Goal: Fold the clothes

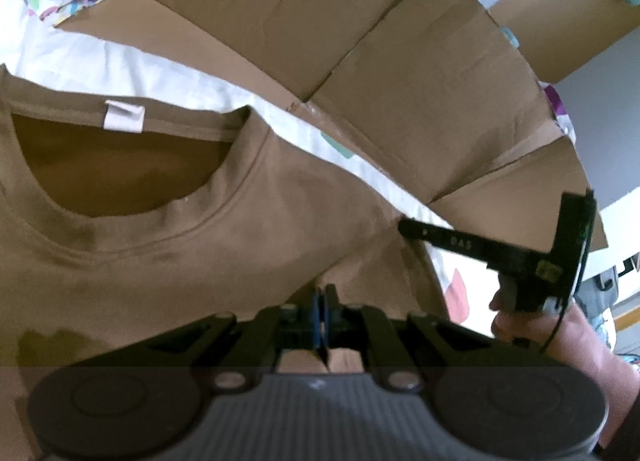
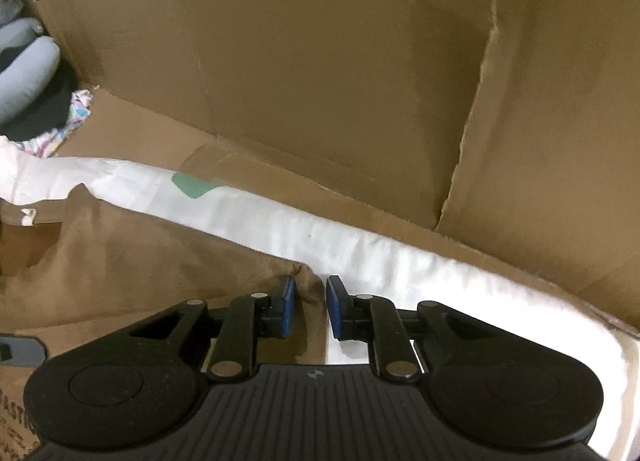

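- The brown T-shirt (image 1: 168,245) lies spread on a white sheet (image 2: 304,233), neckline and white label (image 1: 123,117) up and ahead-left of the left gripper (image 1: 323,301).
- The shirt's shoulder line runs from left to right across both grippers, ending at a corner of cloth just in front of the right gripper (image 2: 311,301).
- The left gripper's 2 blue pads are pressed together on a raised ridge of the shirt's cloth, just below the collar.
- The right gripper's pads stand apart, with the shirt's corner lying between them, not yet pinched.
- The right gripper is nearer that corner; closing on it looks like what a fold would turn on.
- Flattened cardboard (image 2: 320,81) rises beyond the sheet, well ahead of both grippers.
- Patterned cloth (image 2: 60,129) sits far ahead-left; nothing stands between pads and shirt.
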Demonstrator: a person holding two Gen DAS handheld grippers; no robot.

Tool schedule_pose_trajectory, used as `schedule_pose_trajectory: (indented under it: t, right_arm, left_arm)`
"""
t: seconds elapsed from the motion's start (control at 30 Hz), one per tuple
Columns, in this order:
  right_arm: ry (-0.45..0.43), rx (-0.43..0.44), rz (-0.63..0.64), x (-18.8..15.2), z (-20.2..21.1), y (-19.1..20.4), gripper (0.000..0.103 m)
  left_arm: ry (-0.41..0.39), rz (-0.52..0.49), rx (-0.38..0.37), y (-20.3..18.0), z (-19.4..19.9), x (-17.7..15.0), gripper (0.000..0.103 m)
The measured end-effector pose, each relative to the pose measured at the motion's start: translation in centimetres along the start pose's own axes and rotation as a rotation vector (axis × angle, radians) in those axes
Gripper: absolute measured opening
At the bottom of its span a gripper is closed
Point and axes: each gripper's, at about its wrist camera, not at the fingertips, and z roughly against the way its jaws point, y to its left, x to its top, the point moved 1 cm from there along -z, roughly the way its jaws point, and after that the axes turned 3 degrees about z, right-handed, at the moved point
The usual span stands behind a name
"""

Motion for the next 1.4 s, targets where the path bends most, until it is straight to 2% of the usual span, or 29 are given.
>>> schedule_pose_trajectory:
  t: [0.17,0.3,0.47,0.53,0.57,0.67,0.77,0.97,1.1,1.23,1.3,1.4]
  right_arm:
    - [0.009,-0.019,0.016,0.3,-0.3,0.1,0.023]
    - [0.03,0.024,-0.038,0.5,0.3,-0.8,0.023]
    - [0.021,0.097,-0.096,0.1,3.0,-2.4,0.038]
    - [0.017,0.125,-0.118,-0.1,4.0,-3.0,0.038]
    - [0.011,0.131,-0.123,-0.3,4.6,-3.1,0.038]
    - [-0.006,0.132,-0.11,-0.9,6.1,-3.2,0.038]
    - [-0.009,0.139,-0.108,-2.2,7.3,-3.2,0.038]
    - [-0.03,0.153,-0.154,-5.9,9.2,-3.5,0.038]
    - [-0.043,0.148,-0.191,-8.9,10.5,-3.3,0.038]
    - [-0.049,0.133,-0.144,-10.8,11.8,-2.2,0.038]
    - [-0.059,0.136,-0.127,-11.4,12.5,-1.8,0.038]
    - [-0.061,0.125,-0.128,-12.6,13.5,-1.8,0.038]
  left_arm:
    - [0.011,0.003,0.034,0.8,-1.0,-0.1,0.002]
    - [0.003,0.003,0.029,1.1,-0.8,-0.2,0.002]
    - [0.013,0.034,0.023,1.1,-0.5,0.0,0.003]
    - [0.022,0.044,0.023,0.9,-0.3,0.0,0.005]
    - [0.028,0.047,0.023,0.8,-0.3,-0.1,0.006]
    - [0.047,0.055,0.025,0.4,-0.1,-0.3,0.021]
    - [0.066,0.064,0.027,-0.1,0.0,-0.5,0.031]
    - [0.097,0.095,0.025,-1.3,0.3,-2.8,0.031]
    - [0.128,0.118,-0.012,-2.1,0.4,-4.7,0.031]
    - [0.175,0.131,-0.037,-2.8,0.1,-6.5,0.032]
    - [0.194,0.133,-0.054,-3.2,-0.1,-7.3,0.039]
    - [0.219,0.15,-0.064,-3.5,-0.9,-8.4,0.04]
